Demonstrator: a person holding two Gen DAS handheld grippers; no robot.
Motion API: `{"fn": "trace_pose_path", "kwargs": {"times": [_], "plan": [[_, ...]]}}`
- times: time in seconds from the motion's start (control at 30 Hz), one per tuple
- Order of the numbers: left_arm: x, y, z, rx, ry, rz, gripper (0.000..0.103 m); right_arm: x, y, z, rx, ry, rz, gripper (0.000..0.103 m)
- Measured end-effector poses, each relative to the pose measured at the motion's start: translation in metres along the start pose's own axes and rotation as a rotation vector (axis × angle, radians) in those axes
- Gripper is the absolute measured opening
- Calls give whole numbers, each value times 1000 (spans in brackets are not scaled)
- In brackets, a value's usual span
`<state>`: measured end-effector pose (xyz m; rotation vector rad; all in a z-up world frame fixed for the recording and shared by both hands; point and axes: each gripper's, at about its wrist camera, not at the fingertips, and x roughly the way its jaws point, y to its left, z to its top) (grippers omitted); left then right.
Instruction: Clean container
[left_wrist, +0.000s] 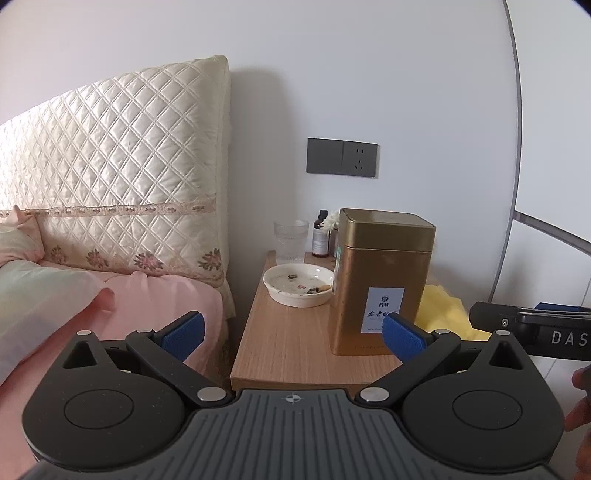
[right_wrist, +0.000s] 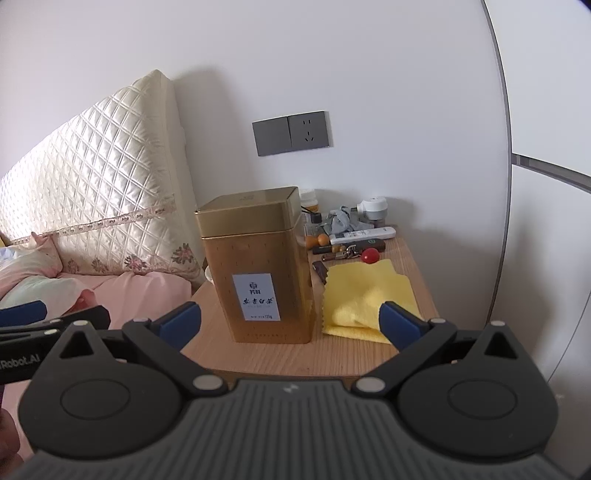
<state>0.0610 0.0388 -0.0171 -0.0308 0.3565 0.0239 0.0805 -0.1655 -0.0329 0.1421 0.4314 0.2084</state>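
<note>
A tall gold tin (left_wrist: 382, 280) with a lid and a white label stands on the wooden nightstand (left_wrist: 288, 343). It also shows in the right wrist view (right_wrist: 258, 266). A folded yellow cloth (right_wrist: 365, 299) lies to its right; an edge of it shows in the left wrist view (left_wrist: 447, 310). My left gripper (left_wrist: 293, 334) is open and empty, in front of the nightstand, left of the tin. My right gripper (right_wrist: 290, 325) is open and empty, short of the tin and cloth.
A white dish (left_wrist: 299, 290) with scraps, a glass (left_wrist: 291, 240) and a brown bottle (left_wrist: 320, 234) stand behind the tin. Remote (right_wrist: 364, 234), keys, a red ball (right_wrist: 370, 255) and clutter fill the back right. A pink bed (left_wrist: 140, 314) lies left. A wall socket (left_wrist: 341, 157) is above.
</note>
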Motion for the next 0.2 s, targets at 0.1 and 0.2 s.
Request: {"fn": "trace_pose_path", "kwargs": {"times": [0.1, 0.2], "plan": [[-2, 0, 0, 3, 0, 0, 103, 0, 0, 0, -2, 2, -2, 103], [-4, -1, -1, 4, -2, 7, 103, -1, -1, 0, -3, 0, -5, 103]]}}
